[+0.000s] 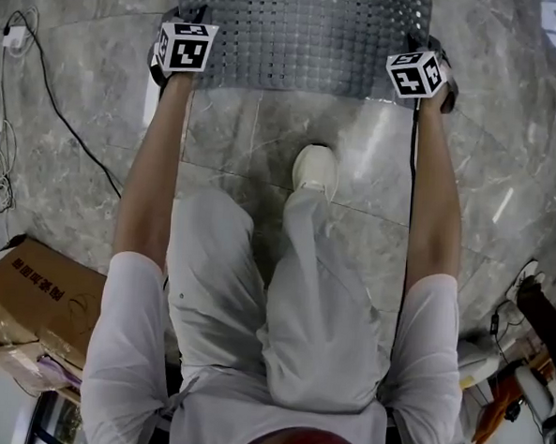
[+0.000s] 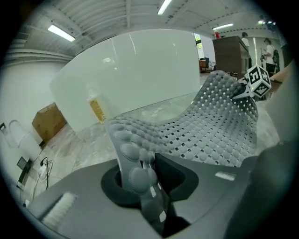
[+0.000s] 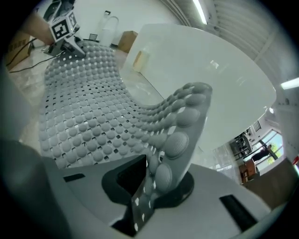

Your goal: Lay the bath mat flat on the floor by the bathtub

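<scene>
Over marble floor (image 1: 264,136) | left tongs (image 2: 142,184), right tongs (image 3: 154,186) clamp bath mat (image 1: 299,30); bathtub (image 2: 140,70) beyond

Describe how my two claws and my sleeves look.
The left claw and right claw have matte grey bodies with dark recesses, each carrying a white cube with black square markers. A dark cable runs along the right forearm. The sleeves are short and white.
</scene>
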Motion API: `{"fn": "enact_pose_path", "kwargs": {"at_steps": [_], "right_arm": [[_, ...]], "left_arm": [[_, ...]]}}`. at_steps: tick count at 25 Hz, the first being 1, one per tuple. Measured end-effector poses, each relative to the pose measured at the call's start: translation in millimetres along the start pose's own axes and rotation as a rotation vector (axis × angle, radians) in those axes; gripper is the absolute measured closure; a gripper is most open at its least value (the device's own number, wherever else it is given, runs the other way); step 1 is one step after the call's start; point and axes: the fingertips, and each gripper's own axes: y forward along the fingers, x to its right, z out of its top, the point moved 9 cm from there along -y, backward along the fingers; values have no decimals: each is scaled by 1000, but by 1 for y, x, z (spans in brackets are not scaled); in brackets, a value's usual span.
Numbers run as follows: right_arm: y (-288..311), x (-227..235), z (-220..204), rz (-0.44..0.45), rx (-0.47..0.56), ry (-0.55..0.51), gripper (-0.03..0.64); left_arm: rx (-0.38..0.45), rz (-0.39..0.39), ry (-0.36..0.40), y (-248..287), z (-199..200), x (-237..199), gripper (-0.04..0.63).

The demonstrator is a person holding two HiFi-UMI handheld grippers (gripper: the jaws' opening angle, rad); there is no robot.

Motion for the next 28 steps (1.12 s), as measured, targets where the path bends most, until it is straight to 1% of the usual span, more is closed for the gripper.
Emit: {"fn": "enact_pose_path", "kwargs": {"at_steps": [3, 4, 6, 9, 11, 13, 15, 17, 21, 25, 28], "right_arm": [[1, 8, 3, 3, -2, 20, 546], [1, 10, 2, 2, -2, 18, 538], [1, 13, -1, -1, -8, 20, 528], [-1, 15, -5, -14, -17, 28, 512], [-2, 16, -7, -34, -21, 29, 492], [-2, 19, -10, -57, -32, 36, 474], [-3, 20, -13, -71, -46, 47, 461], [-4, 20, -15, -84, -56, 53, 438], [-7, 21, -19, -118, -66, 68, 397], [-12, 18, -16, -117, -49, 64, 396], [-14, 14, -12, -102, -33, 83, 399]], "left_arm": [[-12, 12, 10, 3, -2, -2, 493], [-20, 17, 18, 5, -3, -2, 476], [-44, 19, 34, 8, -5, -2, 418], [-72, 23, 42, 11, -11, -5, 385], [-81, 48, 38, 10, -17, -10, 332], [-81, 92, 36, 8, -21, -16, 261], [-71, 126, 37, 5, -24, -21, 230], [-62, 134, 41, 2, -25, -25, 224], [-53, 122, 55, 0, -24, -25, 209], [-48, 105, 50, 0, -25, -23, 201], [-42, 83, 37, 0, -27, -17, 198]]}}
